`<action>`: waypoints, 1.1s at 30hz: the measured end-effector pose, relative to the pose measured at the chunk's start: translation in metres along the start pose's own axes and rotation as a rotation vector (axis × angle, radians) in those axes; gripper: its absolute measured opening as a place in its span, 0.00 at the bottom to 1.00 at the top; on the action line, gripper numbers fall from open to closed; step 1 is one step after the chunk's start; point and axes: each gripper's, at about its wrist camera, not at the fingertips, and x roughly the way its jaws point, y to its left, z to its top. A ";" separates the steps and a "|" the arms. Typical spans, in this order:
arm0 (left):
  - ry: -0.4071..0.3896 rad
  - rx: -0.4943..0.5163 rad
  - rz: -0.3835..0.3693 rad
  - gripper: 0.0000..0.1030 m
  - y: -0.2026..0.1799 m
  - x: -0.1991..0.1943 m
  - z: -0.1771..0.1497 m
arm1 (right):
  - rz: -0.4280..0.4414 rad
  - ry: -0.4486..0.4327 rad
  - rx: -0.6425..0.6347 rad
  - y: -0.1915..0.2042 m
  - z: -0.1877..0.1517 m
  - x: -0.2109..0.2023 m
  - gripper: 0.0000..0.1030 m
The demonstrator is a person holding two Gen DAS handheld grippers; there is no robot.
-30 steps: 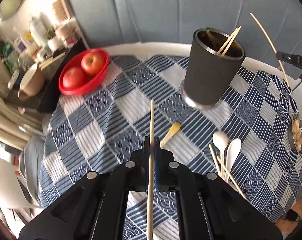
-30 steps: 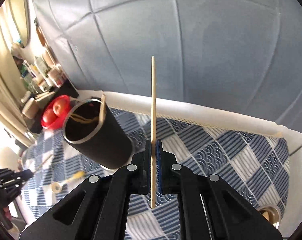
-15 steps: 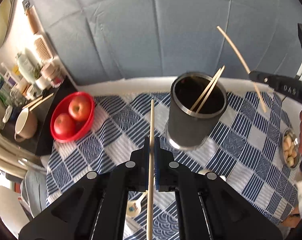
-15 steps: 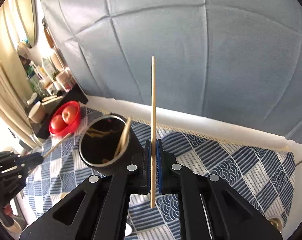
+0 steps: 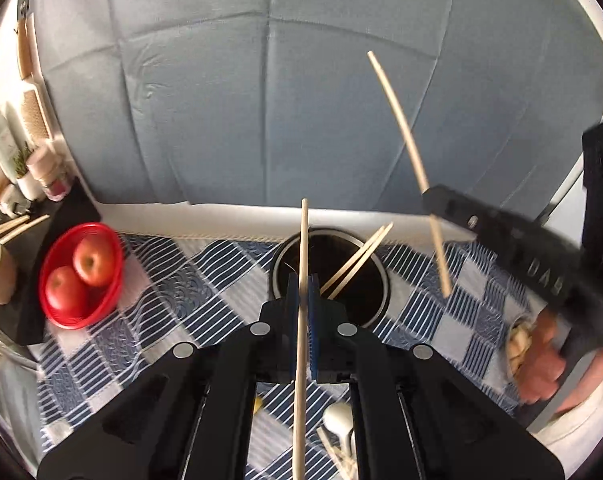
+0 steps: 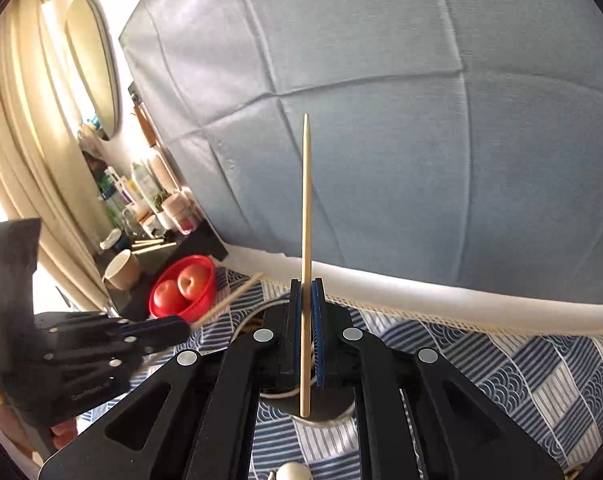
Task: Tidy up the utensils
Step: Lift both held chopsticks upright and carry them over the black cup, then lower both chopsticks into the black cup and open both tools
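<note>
A grey-blue padded wall backs a desk (image 5: 205, 276) spread with a blue-and-white patterned cloth; a red bowl of apples (image 5: 81, 276) sits toward its left edge.

The left gripper (image 5: 301, 292) is clamped on a wooden chopstick (image 5: 303, 248), and the right gripper (image 6: 306, 308) is clamped on another chopstick (image 6: 306, 200). Each stick runs roughly along its gripper's fingers, one end well out in front.

The dark cylindrical utensil holder (image 5: 371, 304), with two chopsticks (image 5: 357, 260) leaning inside, lies straight ahead of and below the left gripper, its open mouth partly behind the fingers. From the right wrist it sits directly under the gripper, and the stick's lower end appears over the opening. The right seems marginally better placed to drop first, though both are close.

The holder's body and far rim are hidden by the grippers. White spoons (image 5: 337, 416) and loose sticks at the bottom edge are cut off. The right gripper is motion-blurred in the left view.
</note>
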 end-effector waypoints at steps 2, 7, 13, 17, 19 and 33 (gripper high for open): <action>-0.013 -0.022 -0.027 0.04 0.001 0.002 0.005 | 0.012 -0.004 0.002 0.002 0.000 0.005 0.05; -0.060 -0.105 -0.117 0.04 0.007 0.008 0.018 | 0.058 -0.016 0.029 -0.002 -0.001 0.015 0.05; -0.125 -0.172 -0.204 0.04 0.018 0.023 0.024 | 0.098 -0.034 0.049 -0.007 -0.004 0.026 0.05; -0.181 -0.223 -0.273 0.04 0.029 0.033 0.023 | 0.119 -0.049 0.058 -0.012 -0.006 0.030 0.05; -0.207 -0.251 -0.307 0.04 0.035 0.040 0.021 | 0.141 -0.057 0.064 -0.013 -0.006 0.034 0.05; -0.394 -0.384 -0.482 0.04 0.058 0.086 0.007 | 0.222 -0.087 0.084 -0.022 -0.023 0.057 0.05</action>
